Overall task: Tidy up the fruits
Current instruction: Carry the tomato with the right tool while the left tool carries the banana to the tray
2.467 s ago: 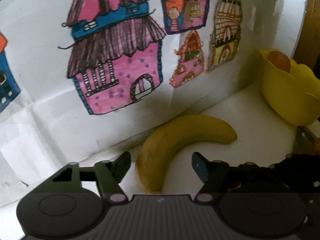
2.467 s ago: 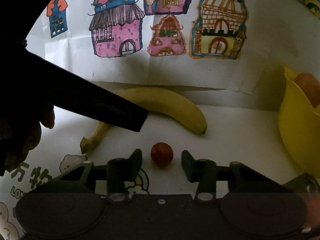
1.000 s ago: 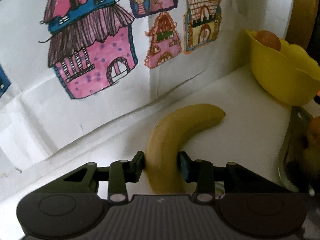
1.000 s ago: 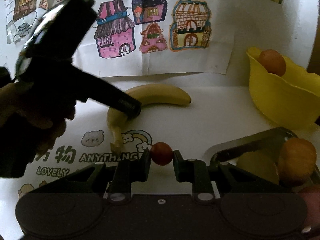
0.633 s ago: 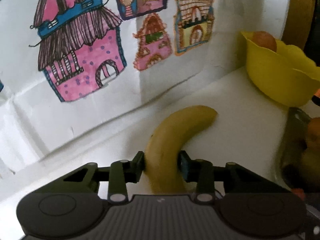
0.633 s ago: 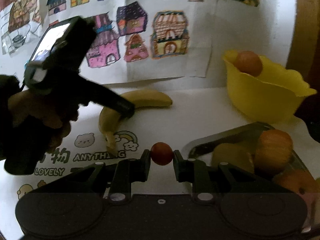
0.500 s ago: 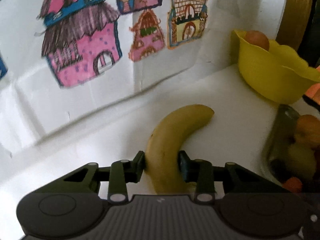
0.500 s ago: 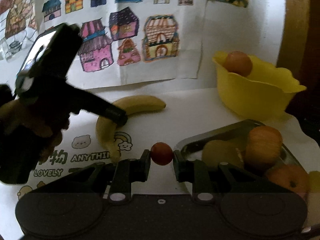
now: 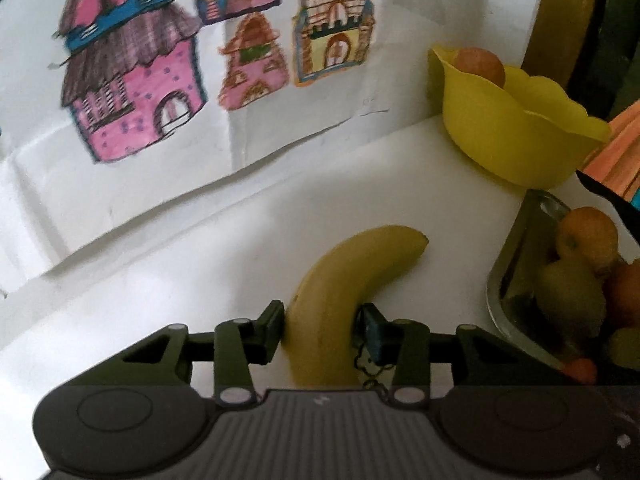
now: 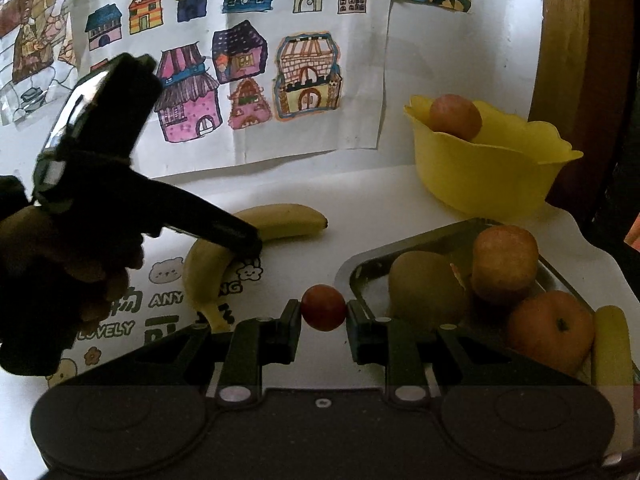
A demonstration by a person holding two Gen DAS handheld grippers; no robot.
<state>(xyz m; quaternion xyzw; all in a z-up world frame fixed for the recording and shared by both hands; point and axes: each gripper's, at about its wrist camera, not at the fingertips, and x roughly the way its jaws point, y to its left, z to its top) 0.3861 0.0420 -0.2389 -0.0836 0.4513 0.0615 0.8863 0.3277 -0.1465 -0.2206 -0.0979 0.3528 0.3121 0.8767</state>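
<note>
Left gripper (image 9: 322,322): closed on a banana (image 9: 344,292) near the stem end, both fingers pressed against its sides; the fruit curves away toward the far right, its tip pointing at a metal tray (image 9: 504,280). In the right wrist view the same banana (image 10: 280,220) sits over a white table (image 10: 360,200) with a printed mat, the left gripper (image 10: 244,240) reaching in from the left, held by a hand (image 10: 60,256); whether the banana rests on the surface or is raised cannot be told. Right gripper (image 10: 323,314): narrow, clamped on a small red fruit (image 10: 323,307) — round, dark red — held just at the near left corner of the metal tray (image 10: 420,236). Tray contents: a green-brown fruit (image 10: 424,284), an orange-red fruit (image 10: 504,260), an orange (image 10: 552,332) and a yellow piece at the right edge (image 10: 610,344). Far right: a yellow bowl (image 10: 488,172) with wavy rim, holding one reddish round fruit (image 10: 456,116), standing well beyond the tray. Far wall — a paper sheet of coloured house drawings (image 10: 240,80), hanging down to the table's back edge.
</note>
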